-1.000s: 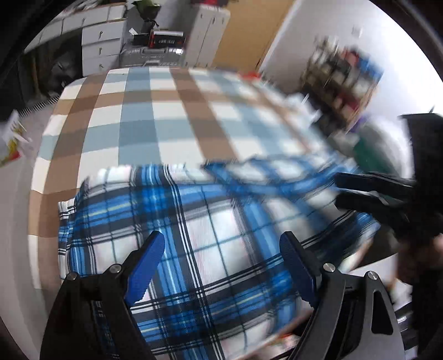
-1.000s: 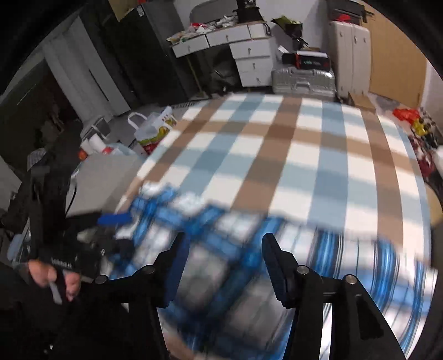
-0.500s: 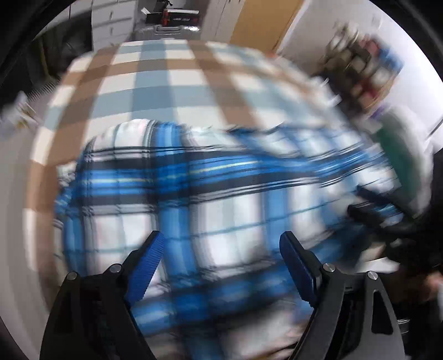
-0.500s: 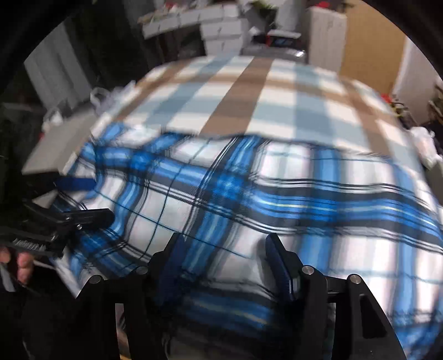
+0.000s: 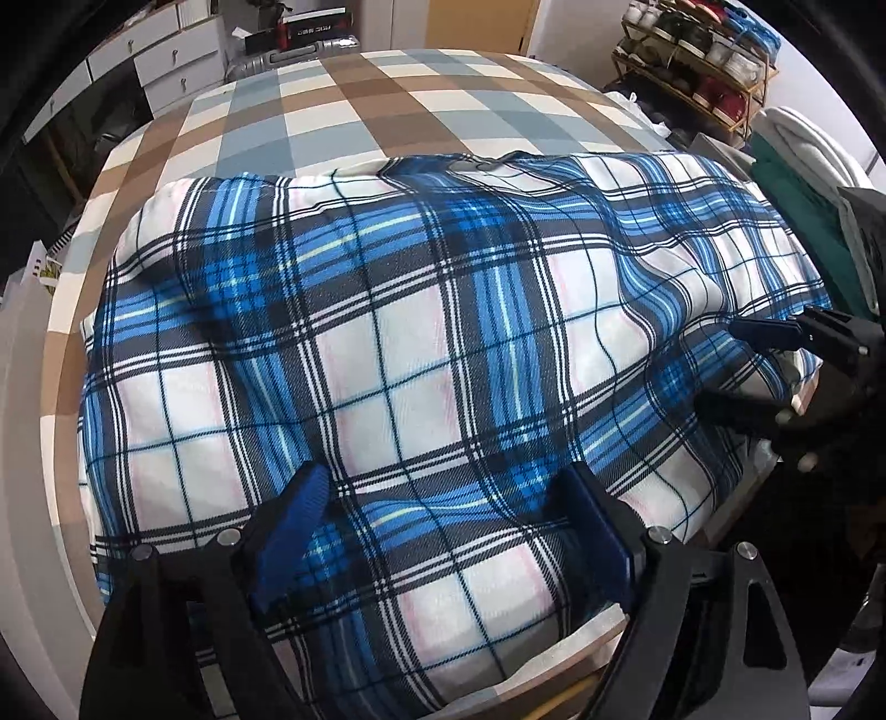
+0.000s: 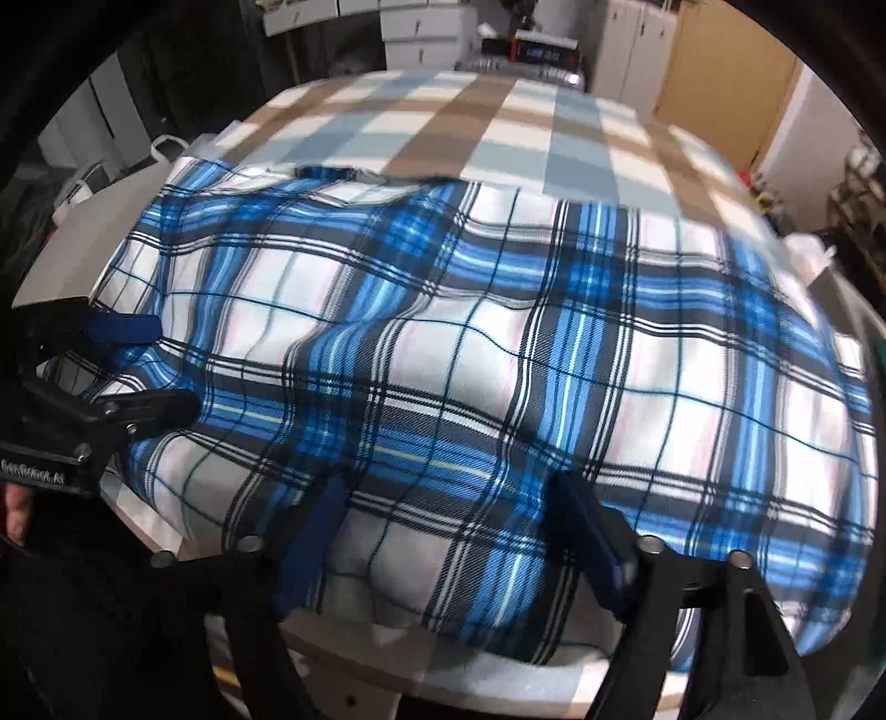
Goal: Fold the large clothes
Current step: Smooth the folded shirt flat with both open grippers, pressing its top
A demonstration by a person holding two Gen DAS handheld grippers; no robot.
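A large blue, white and black plaid garment (image 5: 421, 343) lies spread over the near part of a checked brown, grey and white bed cover (image 5: 354, 105); it also shows in the right wrist view (image 6: 498, 354). My left gripper (image 5: 443, 515) is open, jaws wide, just above the garment's near edge with nothing between them. My right gripper (image 6: 448, 526) is open over the same near edge, further right. Each gripper shows in the other's view: the right one (image 5: 775, 371) and the left one (image 6: 127, 365), both open at the cloth's sides.
White drawers (image 5: 160, 61) and a silver suitcase (image 5: 310, 50) stand beyond the bed. A shoe rack (image 5: 703, 61) and folded green and white clothes (image 5: 797, 183) are at the right. A grey surface (image 6: 88, 232) and bags lie left of the bed.
The garment has come down and now lies flat and spread on the bed. Both grippers have moved toward its near edge and stay open.
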